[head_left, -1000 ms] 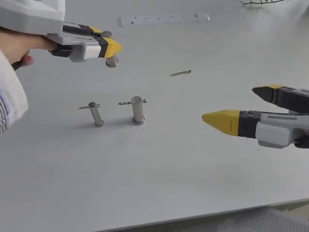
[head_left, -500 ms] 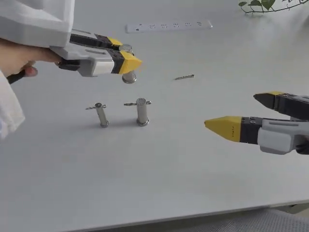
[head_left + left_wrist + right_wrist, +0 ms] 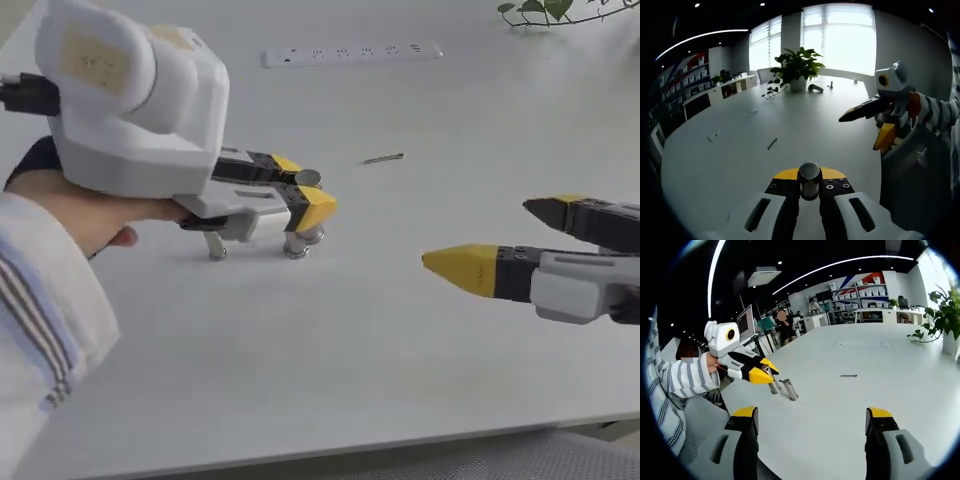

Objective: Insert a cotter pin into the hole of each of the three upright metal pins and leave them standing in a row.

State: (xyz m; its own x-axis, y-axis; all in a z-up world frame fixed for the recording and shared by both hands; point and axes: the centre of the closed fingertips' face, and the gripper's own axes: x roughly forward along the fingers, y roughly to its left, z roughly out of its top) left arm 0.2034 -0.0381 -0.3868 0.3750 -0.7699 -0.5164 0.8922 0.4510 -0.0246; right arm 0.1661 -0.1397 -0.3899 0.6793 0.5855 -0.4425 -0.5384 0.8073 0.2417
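One white tabletop carries everything, with plenty of bare surface in front of you and to the right. Its near edge runs along the bottom of the head view, well apart from the work.

Your left gripper is pressed onto a metal pin. You hold the pin upright, its capped head just above the jaws and its foot low beside the two standing pins. Whether the foot touches the tabletop, I cannot tell. Your right gripper hovers to the right, jaws spread wide and holding nothing.

A power strip lies along the far side, out of the way. The standing pins sit side by side, partly hidden behind the left gripper, so you cannot check here whether they are already fitted.

The loose cotter pin lies flat beyond the held pin and to its right, long axis roughly left to right. It is forward and left of your right gripper, the free one, with nothing between them. That gripper likely fetches it. Mind the row: the held pin is just beside the nearer standing pin.
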